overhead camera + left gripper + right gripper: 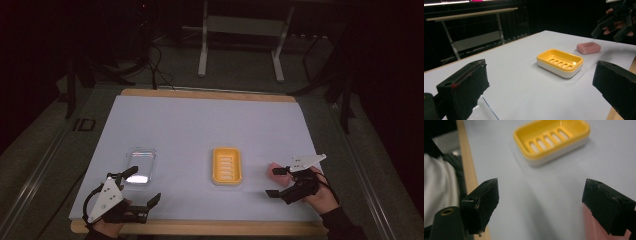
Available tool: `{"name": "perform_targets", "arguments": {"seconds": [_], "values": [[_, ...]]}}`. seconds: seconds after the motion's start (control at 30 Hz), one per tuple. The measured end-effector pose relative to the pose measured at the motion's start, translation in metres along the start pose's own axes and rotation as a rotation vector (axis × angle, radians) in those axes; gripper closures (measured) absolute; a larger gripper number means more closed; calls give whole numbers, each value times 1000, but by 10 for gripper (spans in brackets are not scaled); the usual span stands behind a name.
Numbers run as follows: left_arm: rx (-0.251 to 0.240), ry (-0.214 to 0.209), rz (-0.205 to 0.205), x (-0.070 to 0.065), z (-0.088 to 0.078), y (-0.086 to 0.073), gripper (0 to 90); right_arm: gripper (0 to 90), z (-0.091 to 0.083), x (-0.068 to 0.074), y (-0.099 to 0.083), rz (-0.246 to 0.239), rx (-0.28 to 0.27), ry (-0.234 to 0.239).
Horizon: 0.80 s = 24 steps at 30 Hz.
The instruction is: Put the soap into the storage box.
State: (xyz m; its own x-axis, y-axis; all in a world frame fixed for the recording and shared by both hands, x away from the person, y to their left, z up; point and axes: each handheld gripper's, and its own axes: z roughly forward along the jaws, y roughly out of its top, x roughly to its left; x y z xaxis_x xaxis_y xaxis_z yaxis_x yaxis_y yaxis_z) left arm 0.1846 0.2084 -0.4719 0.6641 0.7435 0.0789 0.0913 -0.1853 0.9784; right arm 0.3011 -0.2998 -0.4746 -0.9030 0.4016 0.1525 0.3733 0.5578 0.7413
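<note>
The right gripper (281, 182) hangs at the near right of the table (200, 125) with its jaws spread wide and nothing between them. The pink soap bar (274, 171) lies flat on the white sheet, just right of the yellow soap dish (226, 166) and apart from it. In the right gripper view the bar (596, 230) sits under one jaw rather than in the gap, so closing now would likely pinch an edge or push the bar sideways. If it slides, it could knock into the dish. The left gripper (131, 190) rests released at the near left, beside a clear lid (140, 165), well away from the soap. A smooth bar may also slip from a shallow grip.
</note>
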Motion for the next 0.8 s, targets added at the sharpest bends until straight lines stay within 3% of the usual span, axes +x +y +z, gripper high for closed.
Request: {"name": "perform_targets", "arguments": {"seconds": [0.1, 0.23, 0.33, 0.4, 0.43, 0.57, 0.8], "values": [[3, 0, 1, 0, 0, 0, 3, 138, 6, -1, -7, -17, 34, 1], [5, 2, 2, 0, 1, 0, 4, 140, 12, 1, -14, -33, 99, 39], [7, 2, 2, 0, 1, 0, 3, 140, 19, 1, -18, -34, 179, 57], [8, 2, 1, 1, 1, 0, 4, 140, 20, 1, -19, -36, 202, 58], [8, 2, 1, 1, 1, 0, 4, 140, 23, 2, -20, -31, 253, 63], [7, 1, -1, 1, 1, -1, 4, 140, 26, 4, -18, -41, 354, 38], [14, 1, -1, 1, 2, -1, 4, 138, 27, 6, -10, -66, 477, 18]]}}
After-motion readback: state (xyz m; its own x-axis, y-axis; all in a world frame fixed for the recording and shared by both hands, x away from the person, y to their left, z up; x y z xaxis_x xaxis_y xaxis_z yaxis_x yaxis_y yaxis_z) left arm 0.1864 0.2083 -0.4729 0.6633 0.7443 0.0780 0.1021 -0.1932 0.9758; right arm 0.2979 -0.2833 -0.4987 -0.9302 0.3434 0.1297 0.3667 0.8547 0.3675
